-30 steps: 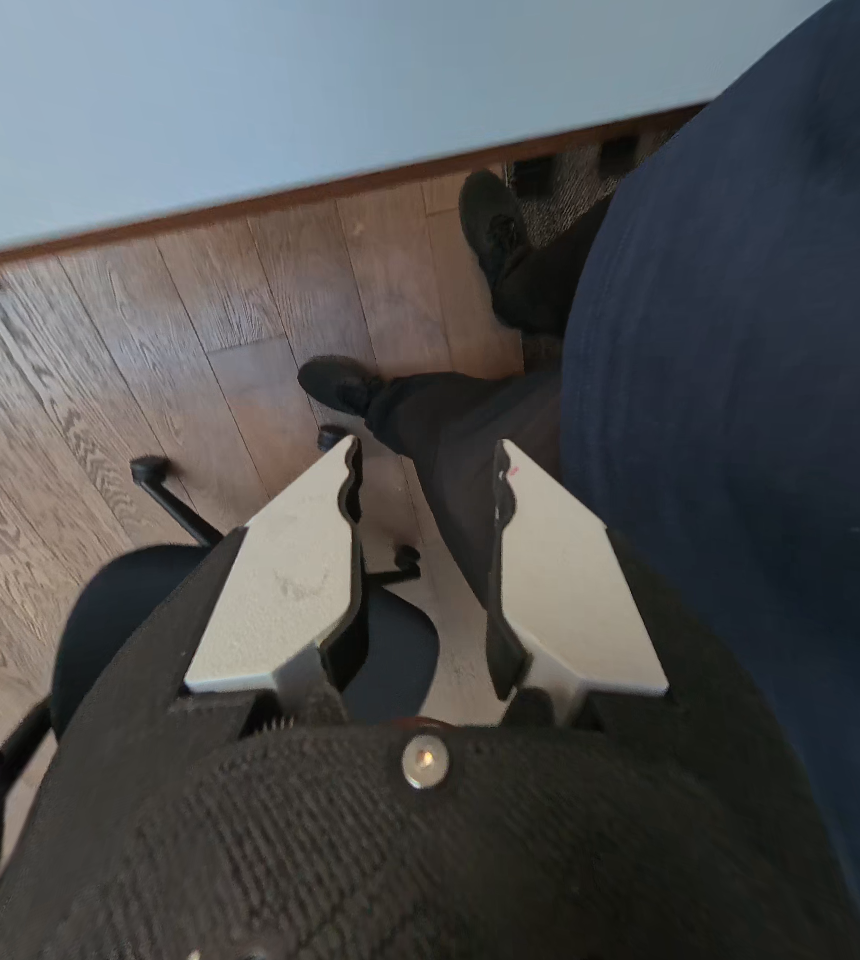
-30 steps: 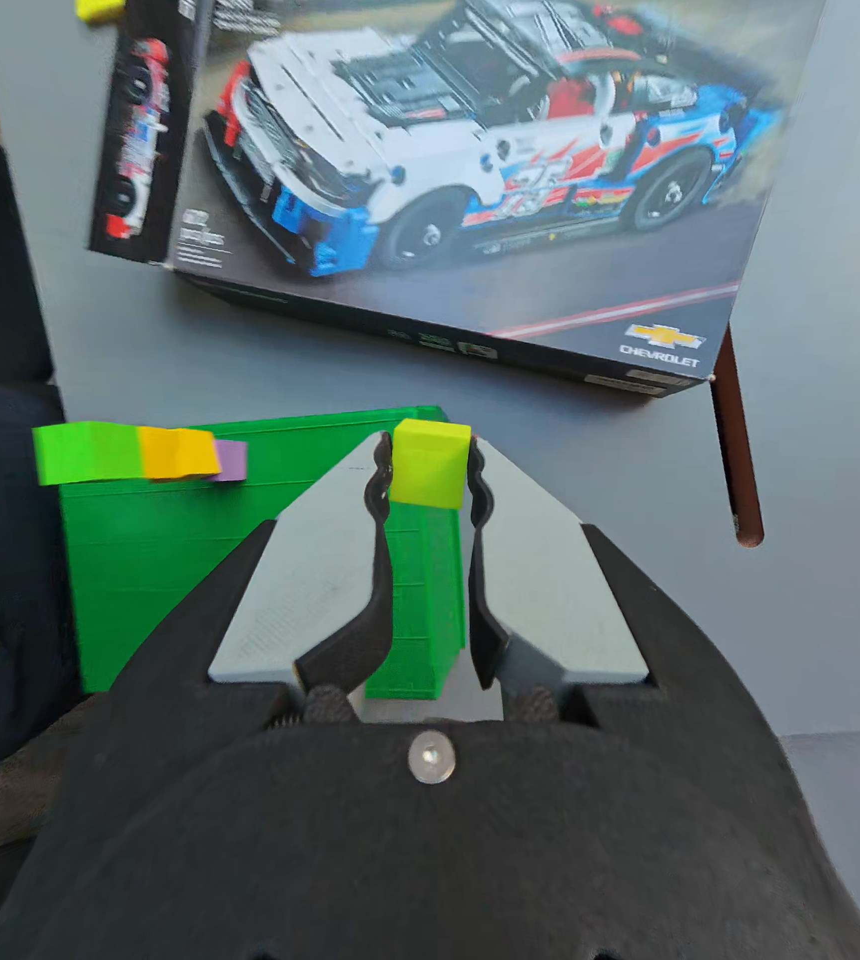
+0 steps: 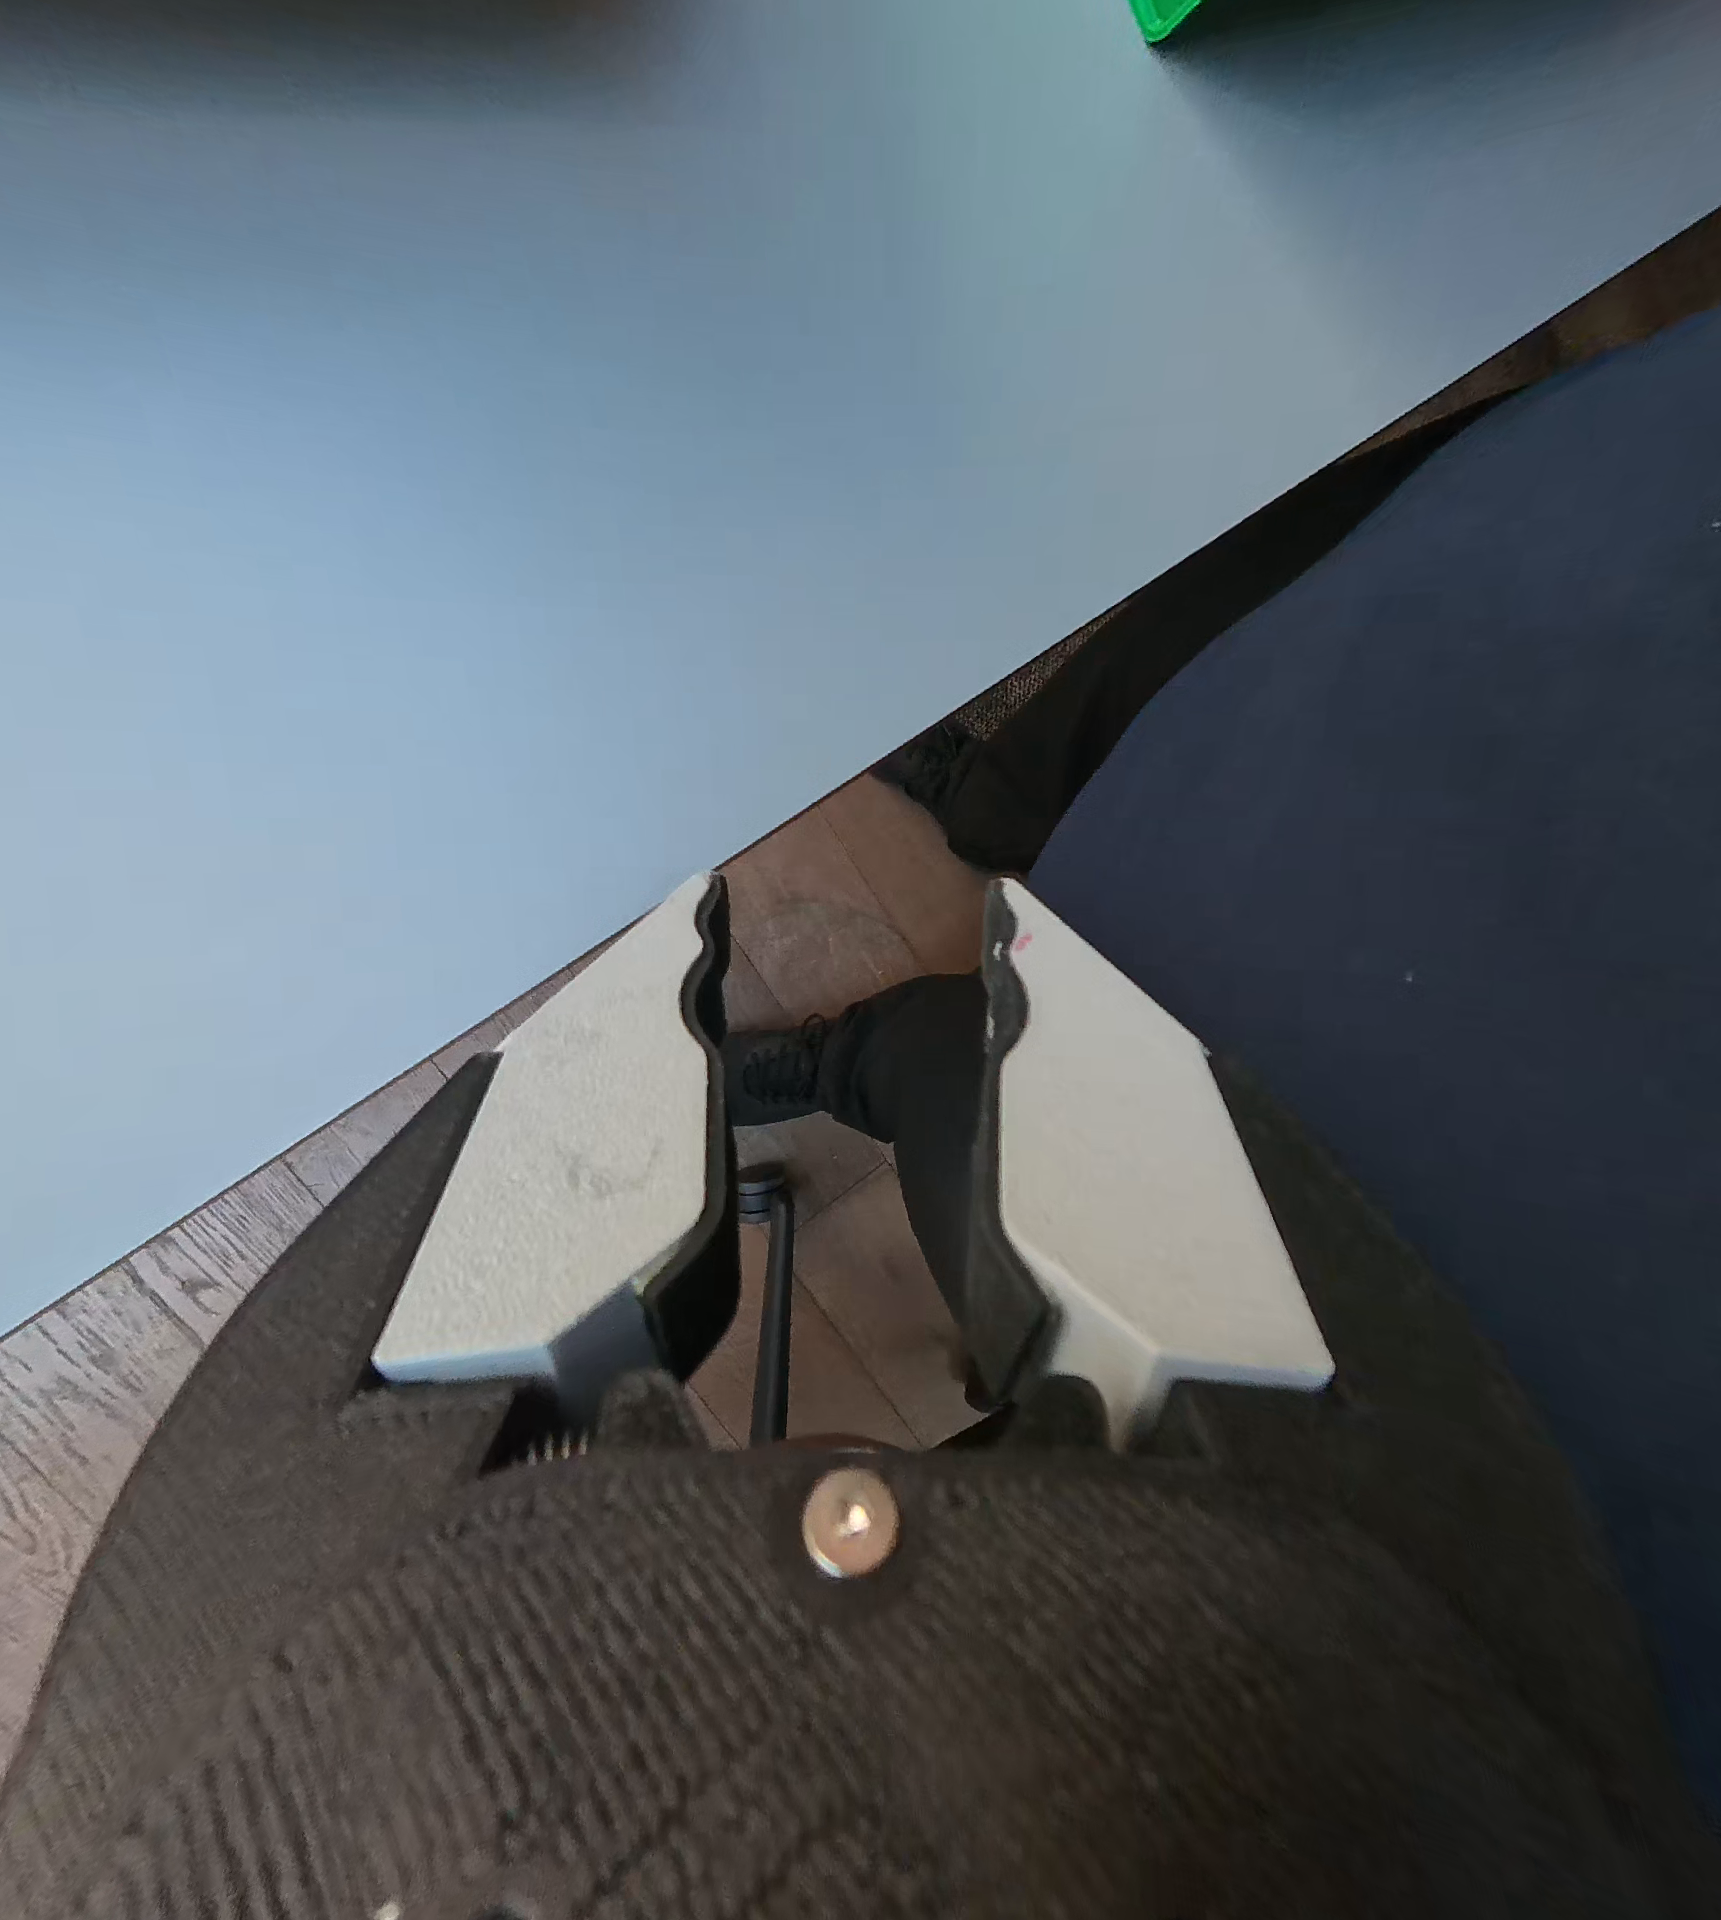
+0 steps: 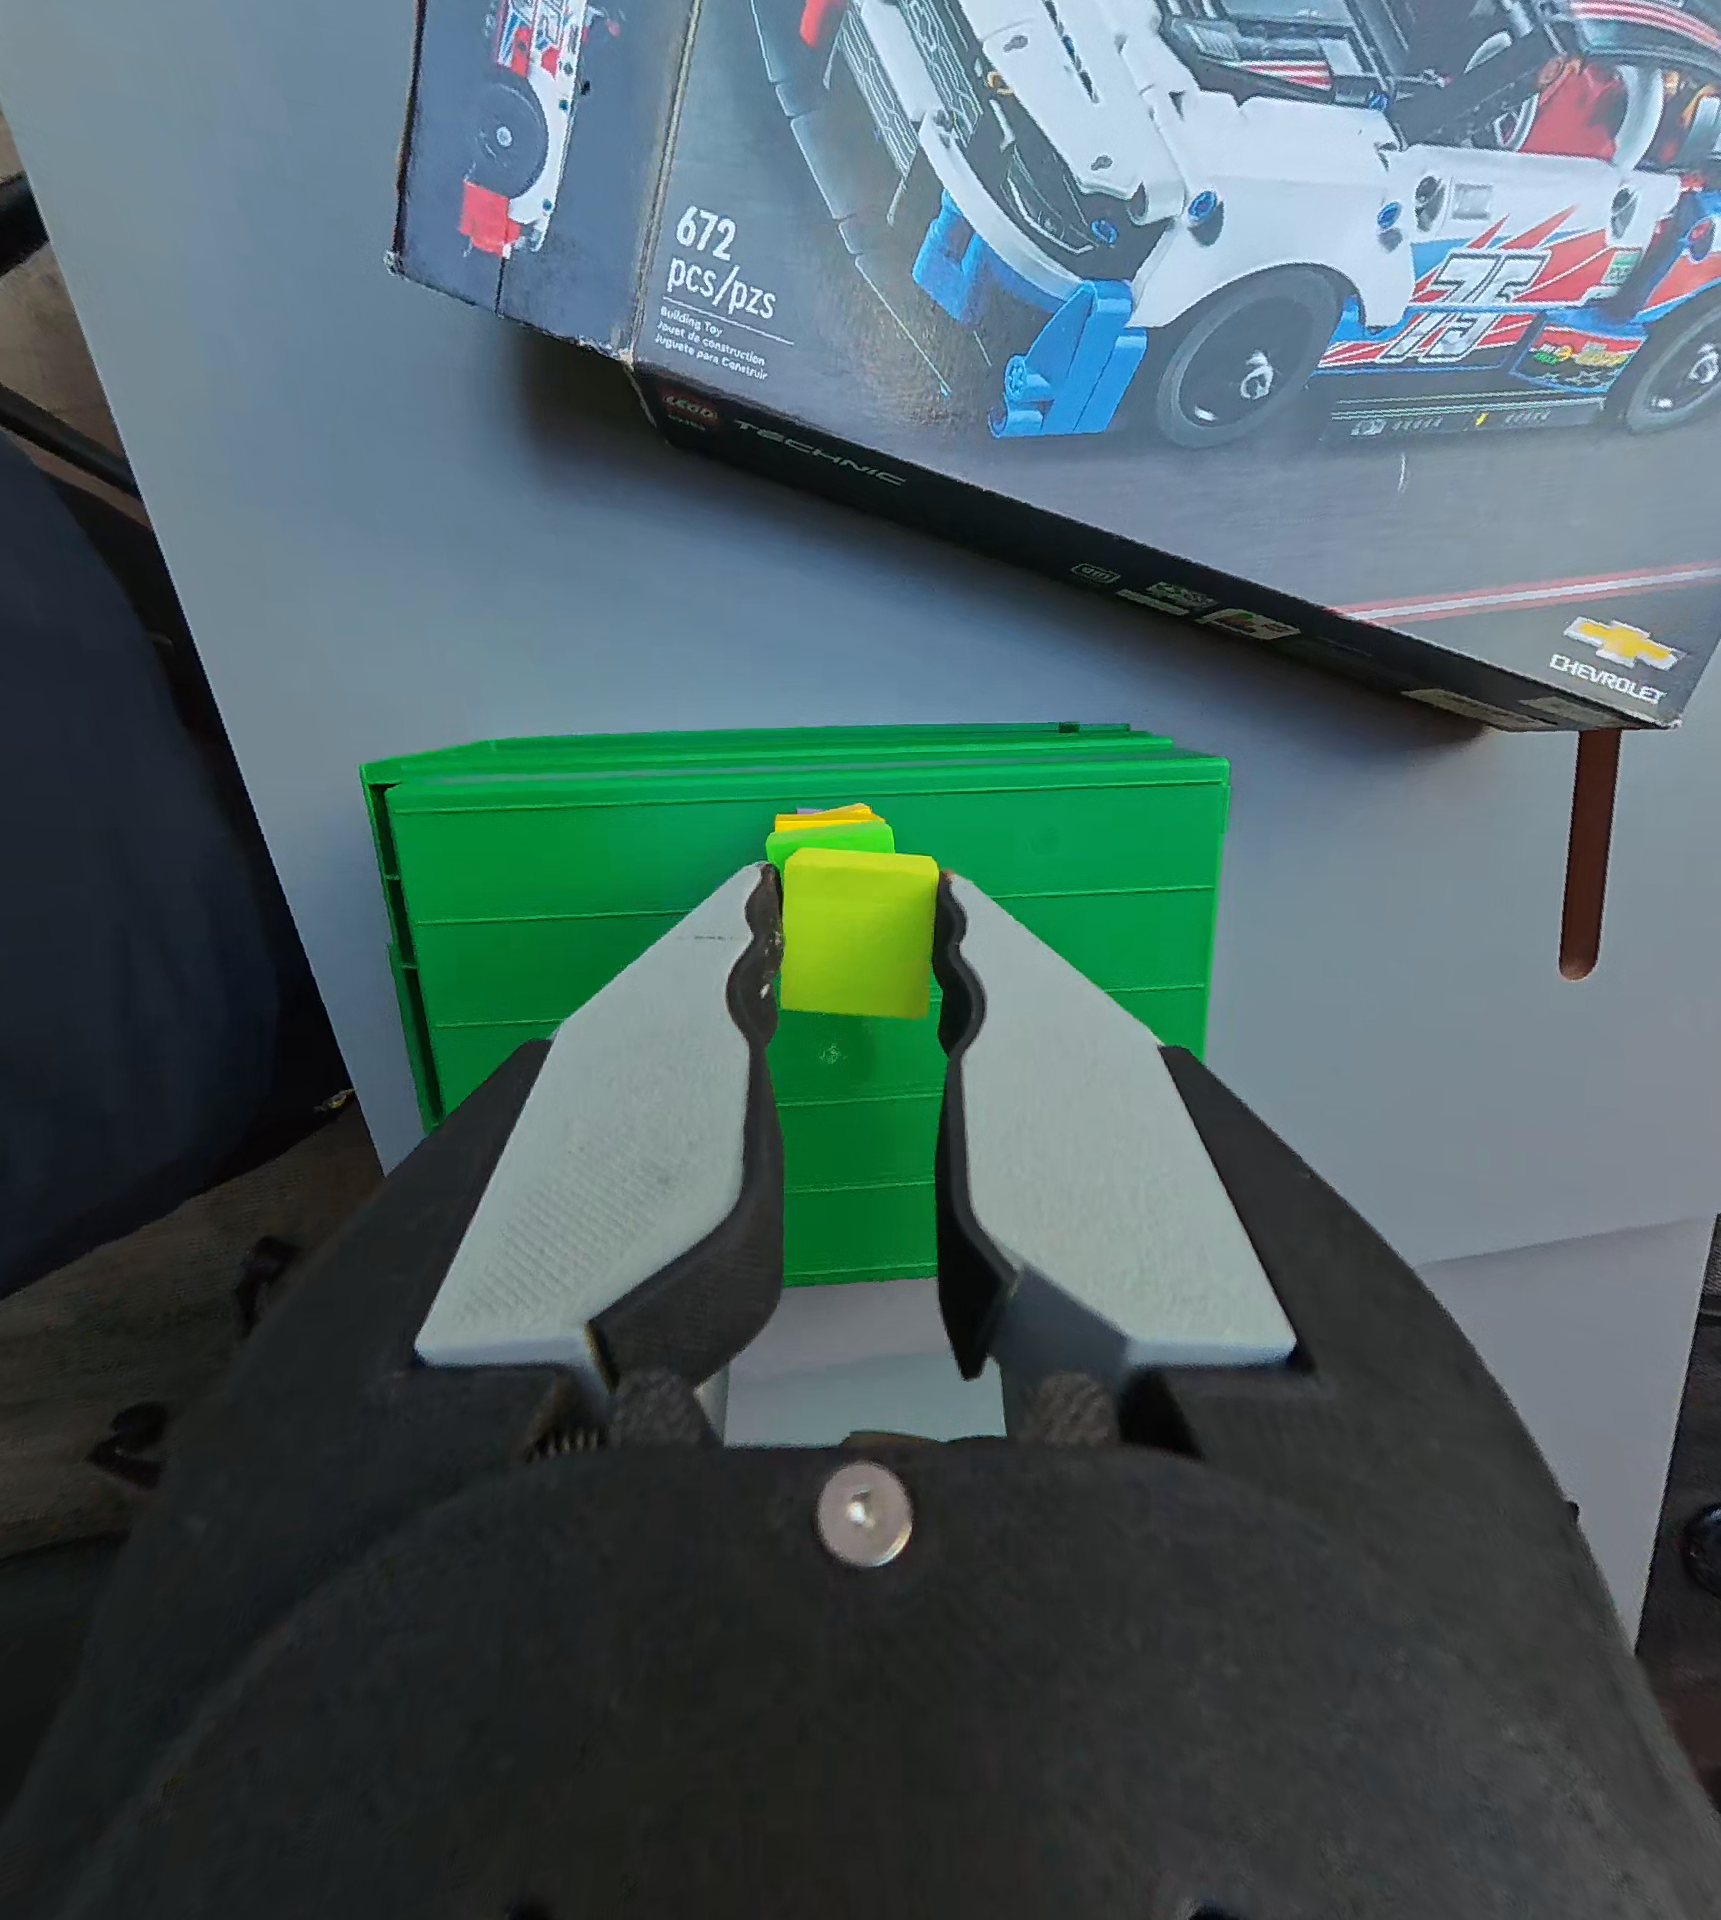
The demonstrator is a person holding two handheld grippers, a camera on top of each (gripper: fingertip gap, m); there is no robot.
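Pinching a lime-yellow block (image 4: 856,935) between both pads, the right gripper (image 4: 856,914) hovers over the green box (image 4: 1043,862) on the grey table (image 4: 420,623). 3 more blocks (image 4: 830,831) line up just beyond it, w/ the block's long axis running along the fingers. Left gripper (image 3: 851,935) is spread, holding nothing, off the table edge (image 3: 627,935), well away from the green box.

A smooth, matt lime-yellow plastic block (image 4: 856,935) sits pinched between black rubbery ridged fingers (image 4: 757,966) above a ribbed, glossy green plastic box (image 4: 1074,935) on a smooth matt grey desk (image 4: 316,520). Nearby lies a printed cardboard box (image 4: 1147,260) with scuffed corners. Grained wood floor (image 3: 56,1403) shows beneath.
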